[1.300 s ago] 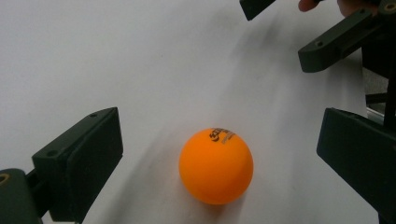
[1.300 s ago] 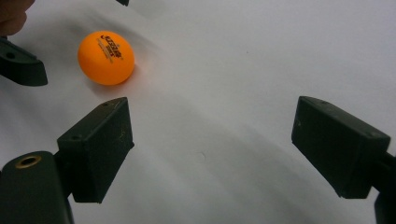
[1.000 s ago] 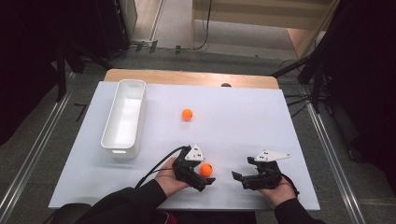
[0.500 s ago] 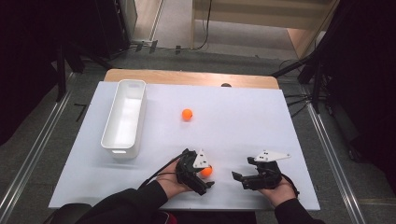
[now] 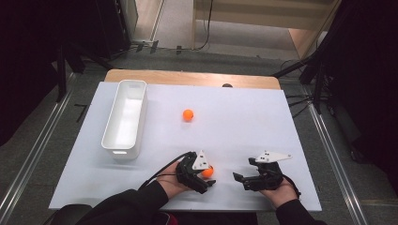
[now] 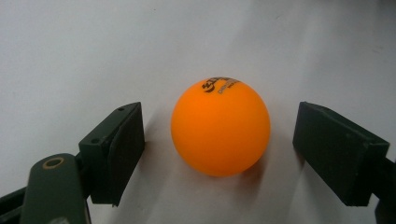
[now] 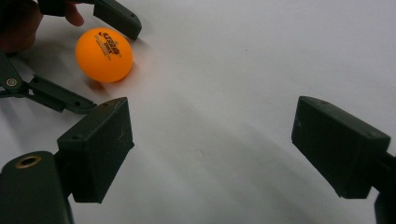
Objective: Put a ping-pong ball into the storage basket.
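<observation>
Left gripper view: spread left gripper [image 6: 219,154] flanks an orange ball [image 6: 220,127] (black print unreadable), untouched.

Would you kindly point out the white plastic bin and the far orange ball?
White plastic bin [image 5: 110,123]: high view, on its left rim.
Far orange ball [image 5: 188,114]: high view, on its middle.

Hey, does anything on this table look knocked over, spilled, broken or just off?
Nothing stands out. The white bin sits upright, one orange ball rests mid-table, and another ball sits undamaged between the open left gripper jaws. The right gripper is open.
</observation>
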